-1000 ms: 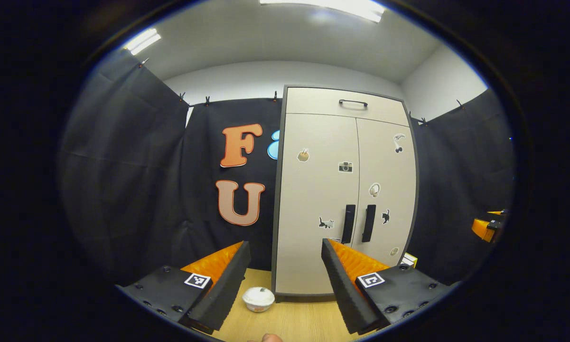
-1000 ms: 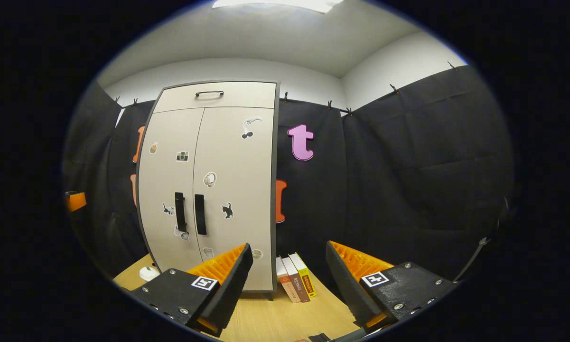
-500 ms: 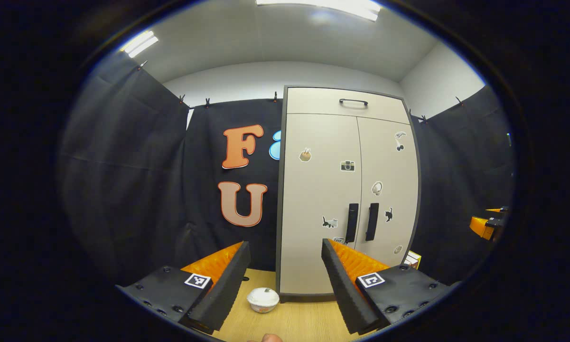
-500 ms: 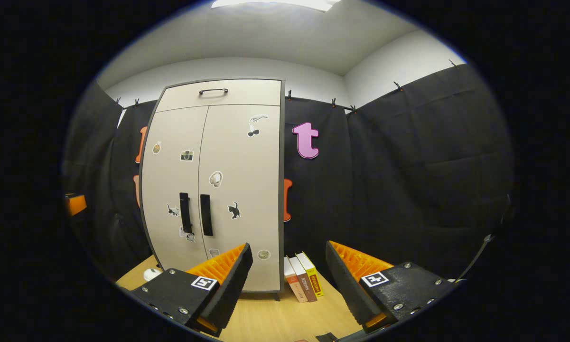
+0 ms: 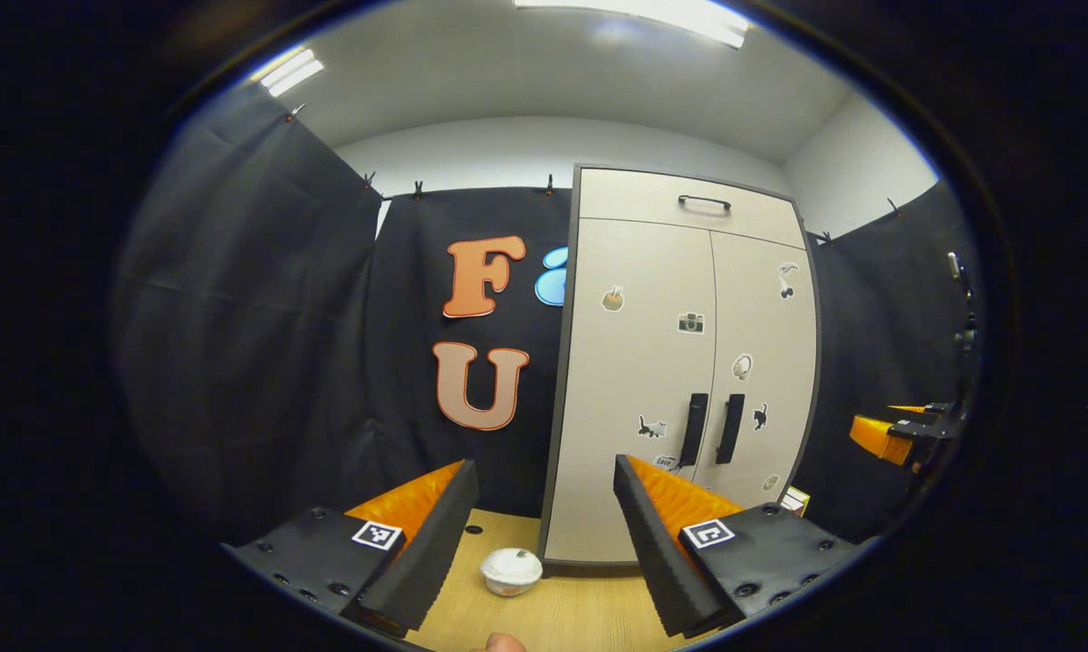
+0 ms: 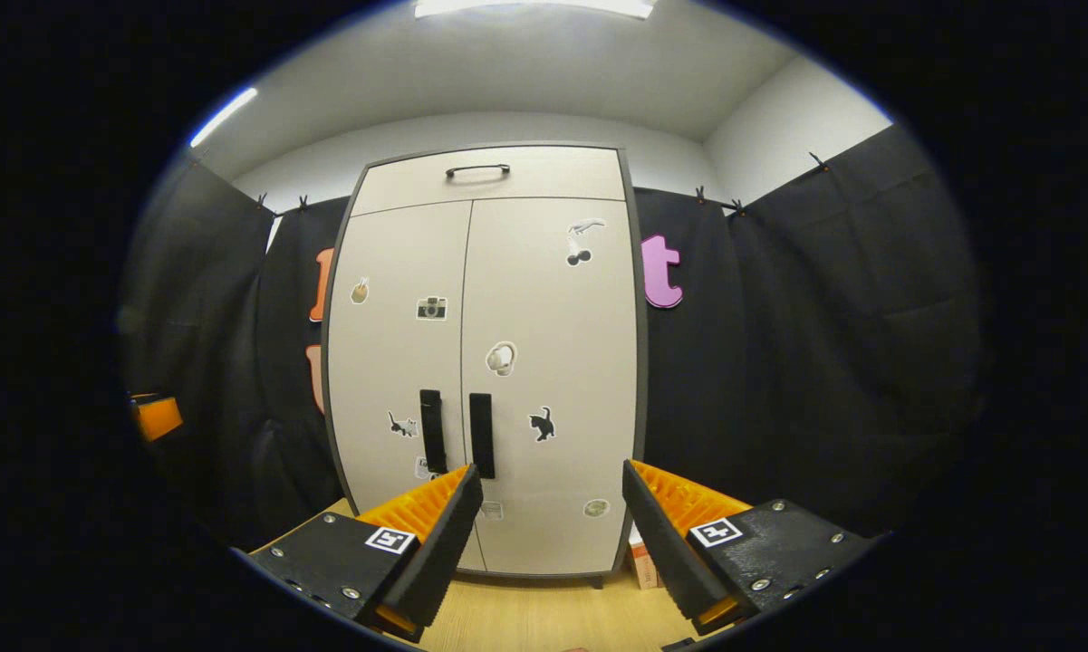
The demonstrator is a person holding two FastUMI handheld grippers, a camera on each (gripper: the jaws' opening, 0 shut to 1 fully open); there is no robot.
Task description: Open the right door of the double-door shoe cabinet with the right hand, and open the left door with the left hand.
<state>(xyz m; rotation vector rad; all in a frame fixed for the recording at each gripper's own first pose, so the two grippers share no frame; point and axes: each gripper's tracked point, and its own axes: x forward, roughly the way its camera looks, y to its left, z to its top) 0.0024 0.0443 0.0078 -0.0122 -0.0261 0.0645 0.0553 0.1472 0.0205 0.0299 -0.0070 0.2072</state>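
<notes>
The shoe cabinet [image 6: 485,362] stands upright at the far side of the wooden table [image 6: 525,620], against the black cloth wall. Both doors are closed. The left door [image 6: 399,380] and the right door [image 6: 553,362] meet at the middle, each with a dark upright handle beside the seam: the left handle [image 6: 431,431] and the right handle [image 6: 481,436].

The right gripper [image 6: 548,534] has its fingers spread wide, holding nothing, well short of the cabinet.

The left gripper [image 5: 544,543] is also spread wide and empty. Beyond it, a small white bowl [image 5: 511,571] sits on the table near the cabinet's left corner. Small stickers dot both doors.
</notes>
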